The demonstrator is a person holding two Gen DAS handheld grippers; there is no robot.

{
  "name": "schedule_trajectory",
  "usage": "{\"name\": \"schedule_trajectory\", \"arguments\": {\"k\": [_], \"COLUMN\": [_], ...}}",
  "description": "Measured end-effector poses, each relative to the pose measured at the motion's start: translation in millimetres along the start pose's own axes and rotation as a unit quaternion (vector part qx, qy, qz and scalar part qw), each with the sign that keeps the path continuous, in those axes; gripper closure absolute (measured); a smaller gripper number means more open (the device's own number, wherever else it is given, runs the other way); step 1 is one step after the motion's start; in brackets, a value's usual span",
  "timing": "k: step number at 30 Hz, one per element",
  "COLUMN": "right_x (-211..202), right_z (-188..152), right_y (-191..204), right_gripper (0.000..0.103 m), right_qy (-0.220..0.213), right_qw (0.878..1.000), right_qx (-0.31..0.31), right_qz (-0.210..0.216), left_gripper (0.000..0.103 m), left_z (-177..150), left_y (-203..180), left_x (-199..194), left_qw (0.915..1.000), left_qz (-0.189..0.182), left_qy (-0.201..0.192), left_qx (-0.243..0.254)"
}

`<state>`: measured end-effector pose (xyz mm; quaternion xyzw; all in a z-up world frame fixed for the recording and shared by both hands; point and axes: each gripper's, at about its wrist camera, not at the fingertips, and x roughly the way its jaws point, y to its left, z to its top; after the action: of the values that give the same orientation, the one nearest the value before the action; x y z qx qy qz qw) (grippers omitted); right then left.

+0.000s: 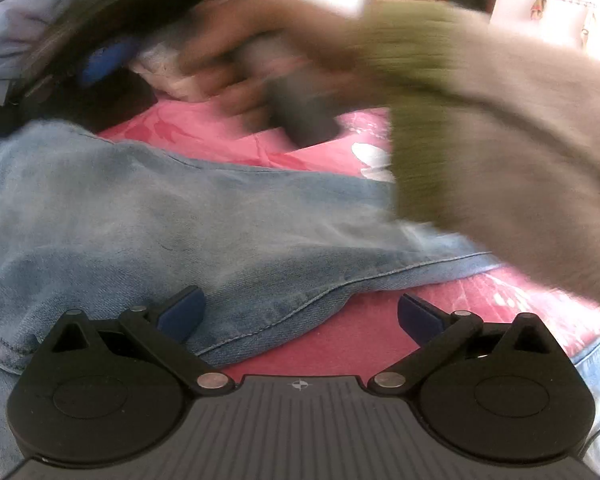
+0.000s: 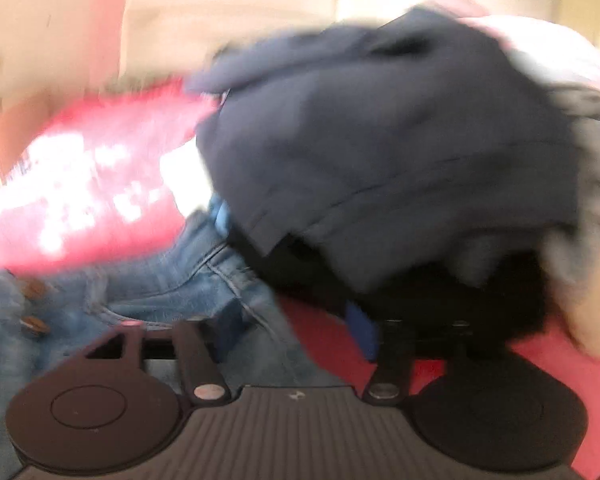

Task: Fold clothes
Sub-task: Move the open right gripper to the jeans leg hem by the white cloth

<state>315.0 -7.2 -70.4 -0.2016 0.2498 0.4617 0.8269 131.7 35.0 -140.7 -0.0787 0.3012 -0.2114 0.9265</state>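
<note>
Bed w/ pink floral sheet point(image 1: 340, 344): jeans point(image 1: 180, 220) spread flat, dark clothes pile point(image 2: 380, 160) behind

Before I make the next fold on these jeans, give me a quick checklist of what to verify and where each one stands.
1. Left gripper open with nothing pinched: ok.
2. Right gripper free of cloth: ok, its jaws stand apart, though the view is blurred.
3. Jeans lying spread on the pink bedsheet: ok.
4. Jeans hem in front of the left gripper: ok.
5. Dark blue garment clear of the jeans: cannot tell, it sits right by the waistband.
6. Sleeve clear of the fold path: not ok, it crosses above the jeans.
</note>
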Motion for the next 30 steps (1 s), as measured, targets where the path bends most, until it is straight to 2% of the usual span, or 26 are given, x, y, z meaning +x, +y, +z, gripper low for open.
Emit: {"name": "schedule_trajectory", "arguments": {"k": [2,4,6,9,13,18,21,22,25,27,30], "right_x": [-51.5,-103.9,-156.4,-229.2,-306.6,-316.8,-322.1,-321.0,-308.8,-321.8,-362.5], "right_z": [-14.6,-36.6,-65.4,-119.9,-193.1,-251.3,-278.1,-288.0,-335.0,-347.8,-352.2], "right_y": [-29.6,-61.9,-91.8,-124.9,-120.0,-121.3,-122.7,-124.1,-122.4,-112.1,-118.2], "right_gripper": [0.038,0.038,0.041,0.047,0.05,0.053,0.053,0.053,0.053,0.052,0.049], "right_qy": [-0.007,0.004,0.025,0.057,0.053,0.036,0.018,0.025,0.116,0.088,0.034], "right_qw": [0.998,0.989,0.97,0.933,0.894,0.863,0.841,0.836,0.829,0.835,0.804], "right_qx": [0.036,0.09,0.148,0.224,0.312,0.397,0.412,0.41,0.417,0.414,0.462], "right_qz": [-0.054,-0.118,-0.189,-0.277,-0.317,-0.31,-0.351,-0.363,-0.354,-0.352,-0.373], "left_gripper": [0.0,0.0,0.0,0.0,0.0,0.0,0.0,0.0,0.0,0.0,0.0], "left_z": [0.1,-1.2,-3.7,-6.6,-1.1,-1.5,-1.6,-1.7,-2.7,-3.2,-4.1], "left_y": [0.4,2.2,1.7,-3.6,1.6,1.3,-3.3,-4.1,-3.4,-3.1,-5.2], "left_x": [0.4,1.5,2.1,1.5,3.9,1.5,2.1,2.3,2.3,2.3,3.0], "left_qw": [1.0,1.0,1.0,1.0,1.0,1.0,0.9999,0.9999,0.9999,0.9999,0.9999], "left_qz": [0.0,0.0,0.0,0.001,0.002,-0.001,0.009,0.01,0.008,0.007,0.011], "left_qy": [0.0,0.001,0.002,0.003,0.003,0.004,0.008,0.009,0.007,0.006,0.007], "left_qx": [0.0,0.0,0.0,0.001,0.002,-0.003,0.008,0.01,0.008,0.007,0.011]}}
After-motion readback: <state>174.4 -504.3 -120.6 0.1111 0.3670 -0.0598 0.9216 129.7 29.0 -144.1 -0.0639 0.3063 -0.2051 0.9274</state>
